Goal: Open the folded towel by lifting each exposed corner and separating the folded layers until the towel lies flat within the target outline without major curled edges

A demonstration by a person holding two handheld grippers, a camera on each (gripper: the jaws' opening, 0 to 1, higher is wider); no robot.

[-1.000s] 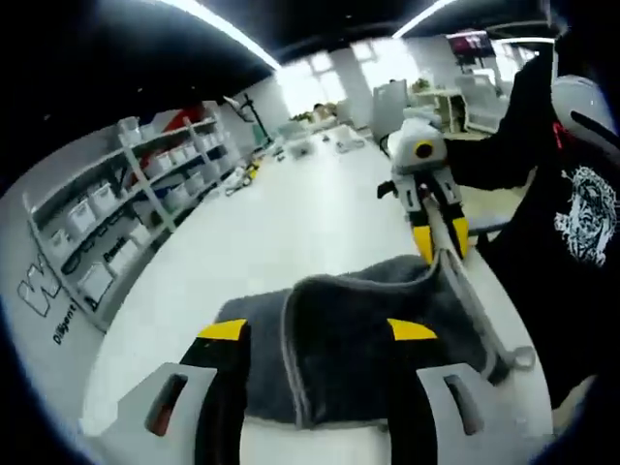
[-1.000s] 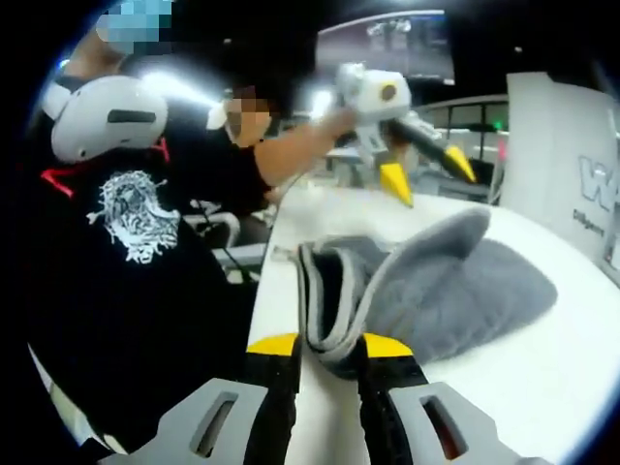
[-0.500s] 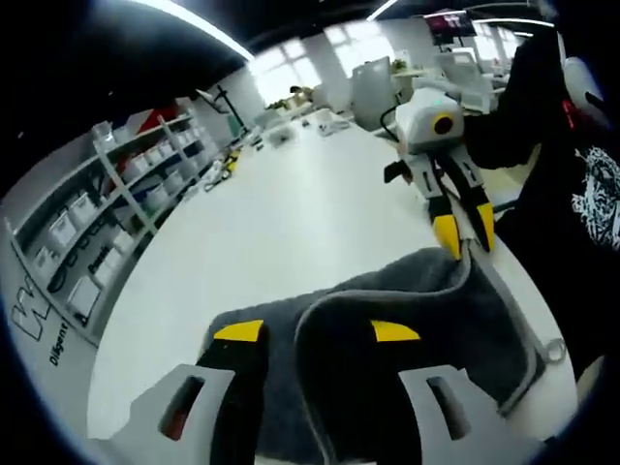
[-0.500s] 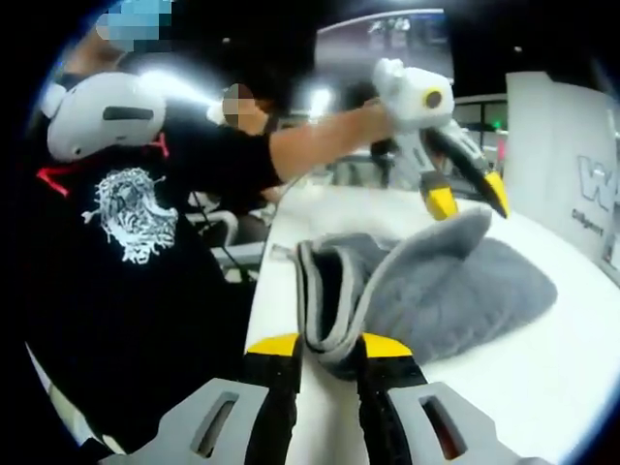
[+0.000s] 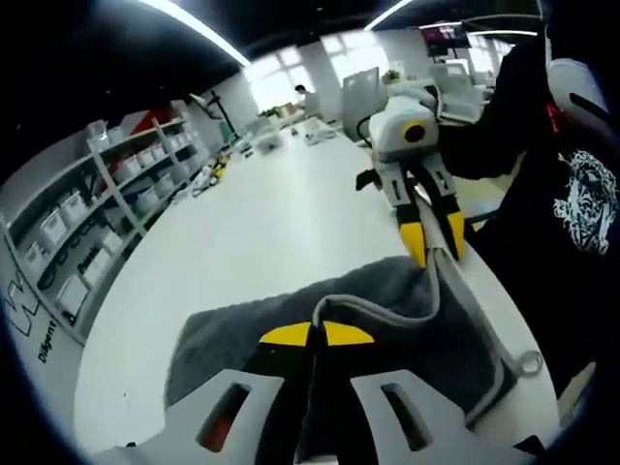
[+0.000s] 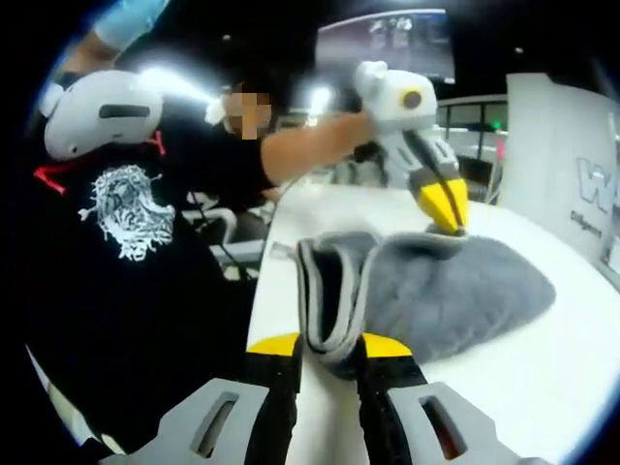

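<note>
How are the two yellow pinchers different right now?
The left gripper has its yellow tips pressed together on a raised fold of the grey towel; the right gripper shows a small gap, with the towel's thick rolled edge wedged in it. The left gripper points down from above; the right gripper lies low along the white table. Both pinch the same towel.

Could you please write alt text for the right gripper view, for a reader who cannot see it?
Two grippers pinch a grey towel on a white table: the right gripper grips a folded edge in the foreground, and the left gripper, held on a person's outstretched arm, is shut on a far corner.
</note>
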